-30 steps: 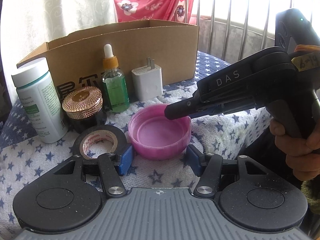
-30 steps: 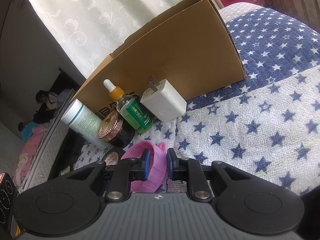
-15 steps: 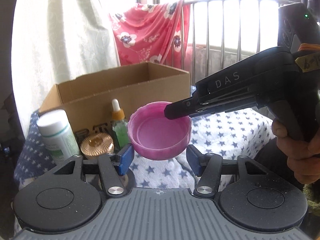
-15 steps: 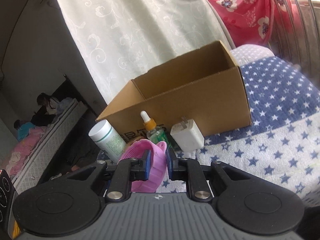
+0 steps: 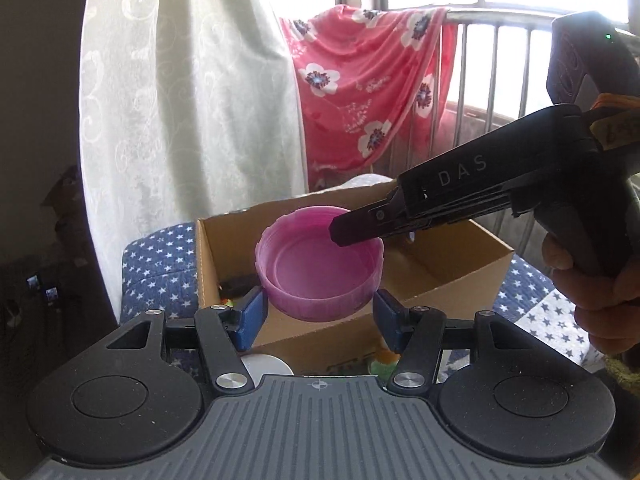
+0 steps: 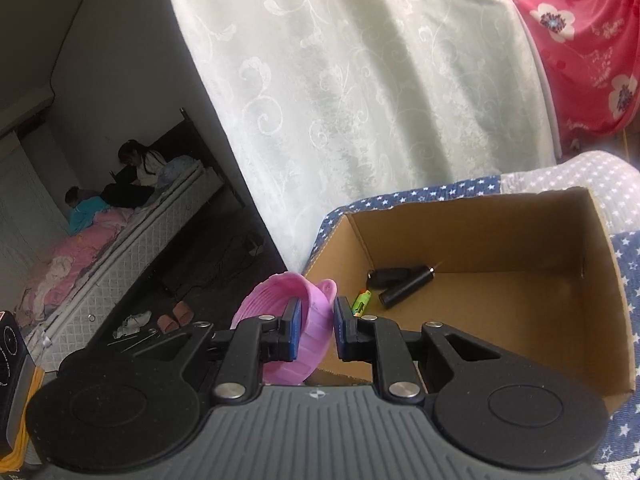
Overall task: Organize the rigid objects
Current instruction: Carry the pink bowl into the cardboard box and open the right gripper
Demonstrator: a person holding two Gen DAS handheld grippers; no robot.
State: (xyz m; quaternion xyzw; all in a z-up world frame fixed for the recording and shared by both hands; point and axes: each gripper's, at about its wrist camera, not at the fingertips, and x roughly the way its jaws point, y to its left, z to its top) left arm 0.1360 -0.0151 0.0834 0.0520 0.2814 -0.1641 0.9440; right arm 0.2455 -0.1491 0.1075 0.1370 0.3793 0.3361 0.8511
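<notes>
Pink cap [image 5: 316,268]; brown cardboard box [image 6: 520,292]; blue cloth w/ white stars [image 5: 156,256]; red floral fabric [image 5: 360,92].

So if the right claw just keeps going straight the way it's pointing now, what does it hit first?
Most likely the cardboard box. The right claw, shut on the pink lid's rim, aims over the near left corner toward the box floor, near the green lighter and black cylinders. Depth is uncertain.

The pink plastic lid [image 5: 320,264] is round and shallow with a ribbed outer wall. It hangs in the air, hollow side up and slightly tilted, above the near wall of the open cardboard box [image 6: 480,240]. Inside the box lie a black cylinder [image 6: 406,290], a dark flat item and a green lighter [image 6: 361,302].
</notes>
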